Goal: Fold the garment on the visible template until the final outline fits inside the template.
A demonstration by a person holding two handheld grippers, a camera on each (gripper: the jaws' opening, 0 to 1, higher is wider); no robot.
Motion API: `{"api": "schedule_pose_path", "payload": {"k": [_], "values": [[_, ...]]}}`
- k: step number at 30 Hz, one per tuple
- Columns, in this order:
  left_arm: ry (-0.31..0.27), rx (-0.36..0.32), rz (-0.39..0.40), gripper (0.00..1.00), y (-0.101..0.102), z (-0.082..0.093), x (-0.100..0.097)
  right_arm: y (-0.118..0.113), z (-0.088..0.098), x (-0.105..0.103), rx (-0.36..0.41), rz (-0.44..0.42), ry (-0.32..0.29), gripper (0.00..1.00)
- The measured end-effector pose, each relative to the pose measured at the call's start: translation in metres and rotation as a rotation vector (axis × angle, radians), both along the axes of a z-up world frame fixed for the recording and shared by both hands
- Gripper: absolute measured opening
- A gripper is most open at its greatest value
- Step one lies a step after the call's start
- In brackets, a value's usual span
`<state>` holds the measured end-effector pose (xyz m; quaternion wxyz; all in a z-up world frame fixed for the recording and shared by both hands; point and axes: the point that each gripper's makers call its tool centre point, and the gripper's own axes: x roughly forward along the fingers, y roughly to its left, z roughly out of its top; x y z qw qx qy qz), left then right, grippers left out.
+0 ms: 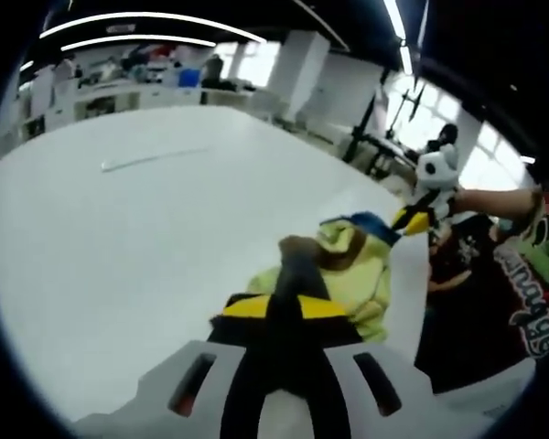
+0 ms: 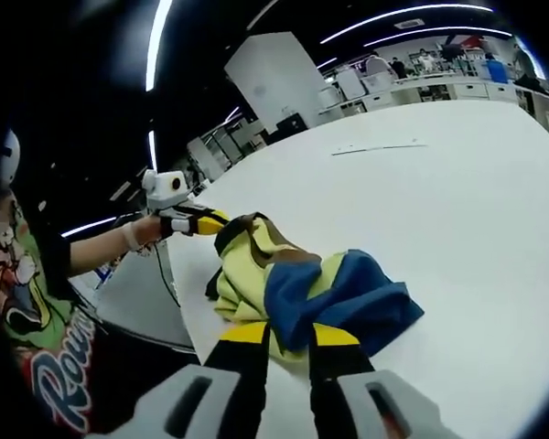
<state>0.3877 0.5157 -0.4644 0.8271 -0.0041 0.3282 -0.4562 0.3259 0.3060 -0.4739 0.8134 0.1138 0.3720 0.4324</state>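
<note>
Folding has barely begun, as I read it. The garment (image 2: 302,288) is a bunched heap of yellow, blue and a little brown cloth, lifted off the white table (image 2: 457,210) at two ends and not laid flat anywhere.

My right gripper (image 2: 288,334) is clamped on the blue and yellow end of the heap; in the right gripper view the cloth passes between its yellow-tipped jaws. My left gripper (image 1: 297,297) has its jaws closed together with yellow cloth at their tips, so I judge it pinches the other end. In the right gripper view that left gripper (image 2: 188,219) shows beyond the heap, holding a corner up near the table's edge.

The only mark I can find on the table is a thin pale line (image 1: 151,160) well beyond the garment, far across the surface. I cannot tell whether that is part of the template, and I see no outline around the cloth.

What is left, in my judgement, is nearly everything: spread the piece, place it on the template, then make the folds.

As for direction, the garment's long axis runs from one gripper to the other, roughly along the table's near edge. It is too crumpled for me to say which end is collar or hem.
</note>
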Motion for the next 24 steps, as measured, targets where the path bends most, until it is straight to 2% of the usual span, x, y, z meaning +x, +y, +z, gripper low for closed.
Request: {"api": "schedule_pose_path", "payload": {"k": [6,13,17,24], "values": [[0.001,0.007,0.0,0.0,0.001,-0.002,0.0,0.002,-0.004,0.001,0.001,-0.004,0.015,0.09],[0.008,0.012,0.008,0.0,0.003,-0.005,-0.001,0.005,-0.008,-0.002,0.002,0.009,0.021,0.0],[0.001,0.018,0.003,0.0,0.002,-0.005,-0.001,0.003,-0.007,-0.001,-0.003,0.003,0.02,0.0],[-0.045,0.021,0.031,0.0,0.006,0.005,0.002,-0.006,0.006,0.007,-0.021,-0.008,-0.041,0.0]]}}
